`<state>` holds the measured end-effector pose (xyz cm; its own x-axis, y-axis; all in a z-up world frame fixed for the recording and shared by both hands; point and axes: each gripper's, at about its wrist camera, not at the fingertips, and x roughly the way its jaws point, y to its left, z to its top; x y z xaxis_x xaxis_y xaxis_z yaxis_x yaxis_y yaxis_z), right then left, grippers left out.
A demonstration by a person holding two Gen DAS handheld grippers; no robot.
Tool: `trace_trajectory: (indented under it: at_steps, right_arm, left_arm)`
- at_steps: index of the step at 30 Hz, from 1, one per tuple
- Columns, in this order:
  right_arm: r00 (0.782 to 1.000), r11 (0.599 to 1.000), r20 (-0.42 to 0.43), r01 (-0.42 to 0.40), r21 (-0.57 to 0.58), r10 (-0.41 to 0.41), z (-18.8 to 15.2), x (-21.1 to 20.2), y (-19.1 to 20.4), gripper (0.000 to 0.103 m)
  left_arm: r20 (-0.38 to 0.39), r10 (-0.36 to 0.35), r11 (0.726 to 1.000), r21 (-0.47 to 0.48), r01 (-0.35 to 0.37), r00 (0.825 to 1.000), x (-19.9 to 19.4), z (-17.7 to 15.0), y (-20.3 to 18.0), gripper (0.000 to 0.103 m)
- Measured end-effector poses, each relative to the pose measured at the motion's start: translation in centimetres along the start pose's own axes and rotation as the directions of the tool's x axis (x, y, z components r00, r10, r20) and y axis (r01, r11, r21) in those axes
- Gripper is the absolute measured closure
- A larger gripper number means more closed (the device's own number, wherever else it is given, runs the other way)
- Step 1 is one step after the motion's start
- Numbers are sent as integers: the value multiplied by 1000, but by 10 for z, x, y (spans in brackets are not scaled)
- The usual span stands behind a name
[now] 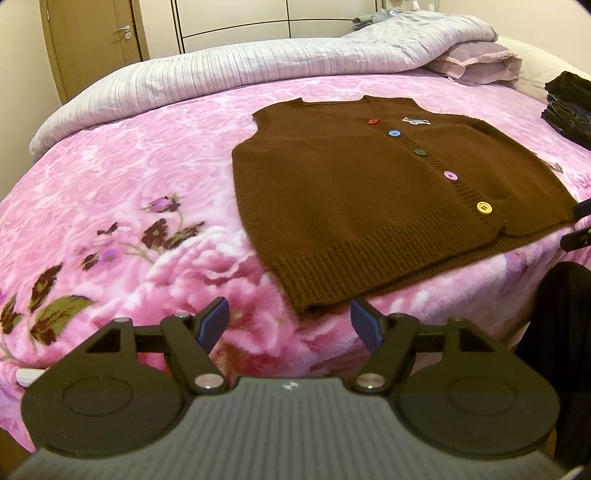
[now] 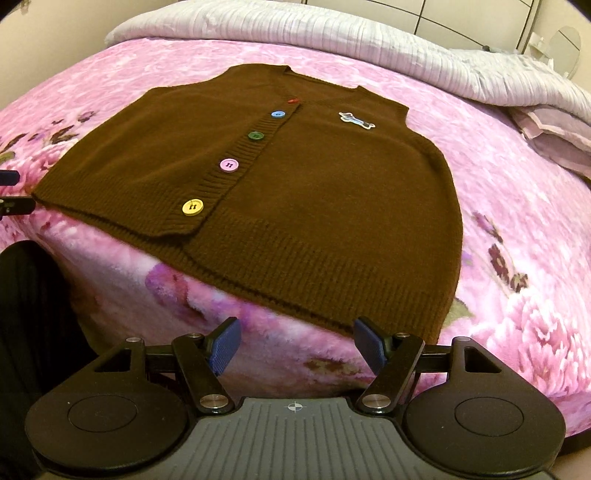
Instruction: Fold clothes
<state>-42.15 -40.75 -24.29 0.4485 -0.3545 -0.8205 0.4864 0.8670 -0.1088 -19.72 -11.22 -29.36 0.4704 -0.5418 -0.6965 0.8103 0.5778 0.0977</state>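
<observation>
bedroom setting: a bed (image 1: 147, 177) under a pink flowered blanket (image 1: 110, 229), with a wooden door (image 1: 96, 44) at the far left of the left wrist view and pale cupboard panels (image 1: 258, 18) behind. a grey ribbed quilt (image 1: 207, 70) is bunched along the far edge of the bed, and a lilac pillow (image 1: 476, 64) lies at its right end. a stack of dark folded clothes (image 1: 569, 107) sits at the far right edge of the bed.

left gripper (image 1: 288, 325): blue pads wide apart, nothing between them, held just off the near edge of the bed, close to the lower left corner of the vest's hem.

brown knitted vest (image 1: 369, 184): spread flat, front up, hem along the near edge of the bed, neckline toward the quilt. it is buttoned, with five buttons up the placket: yellow (image 1: 484, 207) nearest the hem, then pink (image 1: 450, 176), green (image 1: 418, 151), blue (image 1: 394, 132) and red (image 1: 374, 120). a small pale patch (image 1: 416, 121) sits on the chest beside the top buttons. one front panel overlaps the other at the hem, leaving a step.

right gripper (image 2: 295, 339): blue pads likewise spread, nothing between them, held just off the near edge of the bed, below the lower right corner of the hem. neither gripper touches the vest.
</observation>
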Motion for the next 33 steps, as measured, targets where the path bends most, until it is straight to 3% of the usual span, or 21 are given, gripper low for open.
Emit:
trace_trajectory:
  at_steps: [7,11,13,15,18,22,24,26,30,33]
  right_arm:
    - [1000,999,-2,2,40,-2,-3,-1,-8,32]
    - [996,999,74,-49,-22,51,6,-11,8,32]
    - [986,989,125,-97,-108,111,15,-17,28,32]
    - [974,967,164,-121,-222,160,23,-21,55,32]
    - [949,902,205,-140,-408,240,33,-21,104,32]
    - [916,821,223,-166,-547,334,41,-9,164,34]
    - [901,786,212,-193,-587,380,45,0,189,49]
    - [892,760,203,-204,-617,405,50,11,210,53]
    - [904,740,208,-154,-655,373,58,35,243,65]
    - [920,718,224,-82,-692,320,57,52,251,66]
  left_arm:
    - [2,3,1000,-2,-3,1000,-1,-1,3,33]
    - [18,12,998,57,-13,1000,-3,7,16,33]
    - [26,17,996,87,-19,1000,-4,11,22,33]
    - [41,32,990,138,-37,999,-5,17,36,33]
    - [65,53,974,216,-66,996,-7,26,56,33]
    - [90,68,949,302,-92,994,-6,41,83,33]
    - [97,61,936,339,-91,993,-3,49,94,33]
    - [102,50,924,373,-85,993,0,55,101,33]
    - [109,12,907,418,-57,994,12,59,110,31]
    - [110,-24,894,447,-28,994,26,58,110,31]
